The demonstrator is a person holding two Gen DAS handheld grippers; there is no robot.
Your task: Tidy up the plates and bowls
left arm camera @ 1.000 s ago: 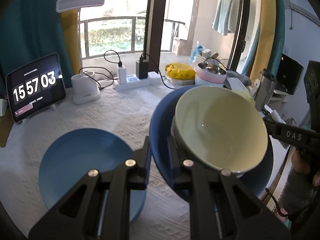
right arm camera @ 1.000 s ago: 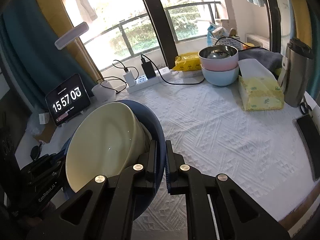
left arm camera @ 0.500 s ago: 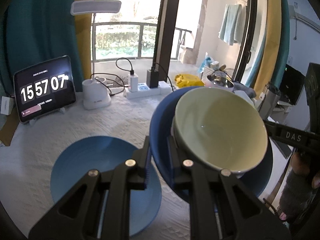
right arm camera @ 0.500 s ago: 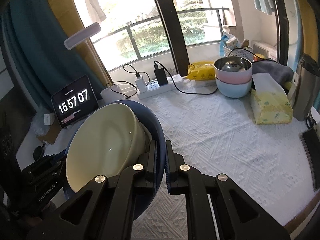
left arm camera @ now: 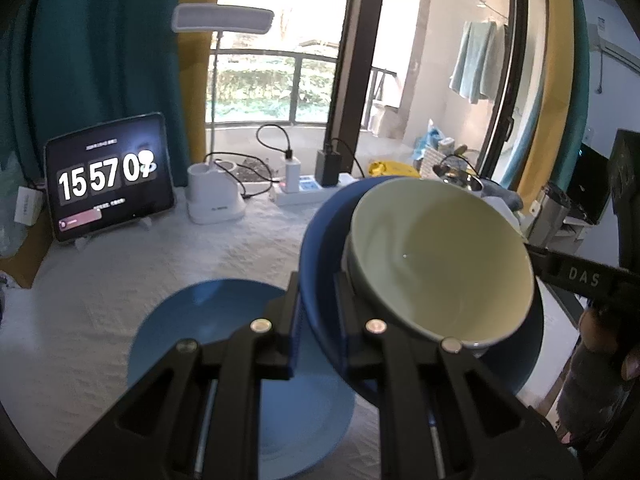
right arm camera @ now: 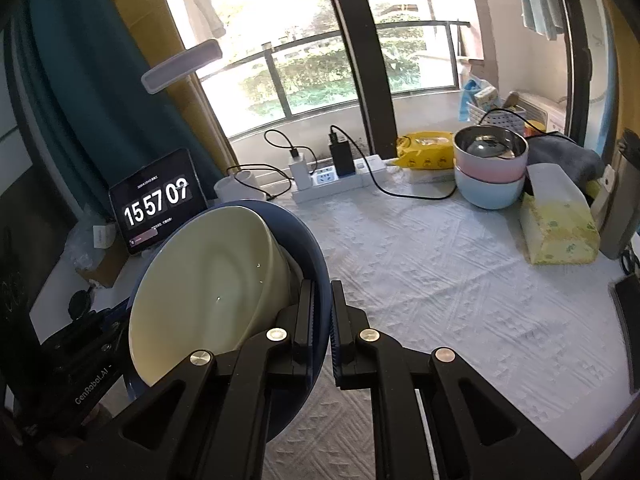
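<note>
Bowls up in the air now — dark blue bowl point(left arm camera: 320, 248) carried off the table, pinched on opposite rims. Left gripper point(left arm camera: 318, 320) clamped tight on the near rim in its own view; right gripper point(right arm camera: 322, 320) clamped on the other rim, fingers pressed together with only the thin wall between. Cream bowl point(left arm camera: 436, 264) sitting loose inside the blue one, tilted, held by nothing but its own weight. Light blue plate point(left arm camera: 208, 320) lying flat on the white tablecloth point(right arm camera: 440, 280), below and to the left of the lifted pair.

Handling, as a judgement: glazed and rigid, probably ceramic, so heavy for a rim pinch, slippery and breakable. Best hold looks like exactly this — both rims, opposite sides, kept level so the inner bowl does not slide or tip out.

Count: two bowls in the air, one plate on the cloth. Further back by the window, a stack of two more bowls, pink bowl point(right arm camera: 490, 166) over pale blue bowl point(right arm camera: 486, 194), with something metallic inside the top one — hard to say what.
</note>
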